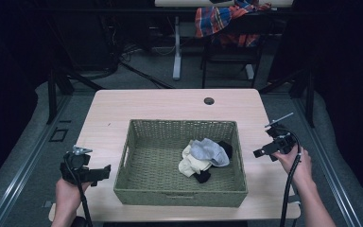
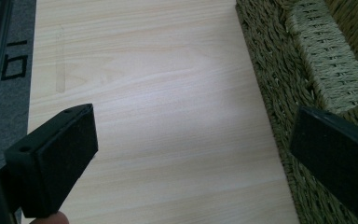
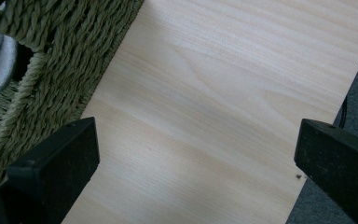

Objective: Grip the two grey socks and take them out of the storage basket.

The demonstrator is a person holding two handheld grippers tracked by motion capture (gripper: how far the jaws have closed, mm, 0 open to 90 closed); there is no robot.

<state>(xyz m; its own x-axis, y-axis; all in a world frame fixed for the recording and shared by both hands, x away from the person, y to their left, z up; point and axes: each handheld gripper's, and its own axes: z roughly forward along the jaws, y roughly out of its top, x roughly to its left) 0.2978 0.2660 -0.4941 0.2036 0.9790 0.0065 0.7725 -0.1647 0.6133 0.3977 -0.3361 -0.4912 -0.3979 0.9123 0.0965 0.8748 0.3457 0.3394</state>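
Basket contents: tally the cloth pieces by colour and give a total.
Woven basket holds a heap toward its right side:
Grey cloth: 1
Pale yellow cloth: 1
Black pieces: 2 showing; whether they are one item I cannot tell
Total: 4 visible pieces

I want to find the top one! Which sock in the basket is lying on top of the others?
The grey sock. It lies over the pale yellow sock and the black socks in the wicker basket.

dim lab: black curtains, metal stands (image 1: 56, 90), cables.
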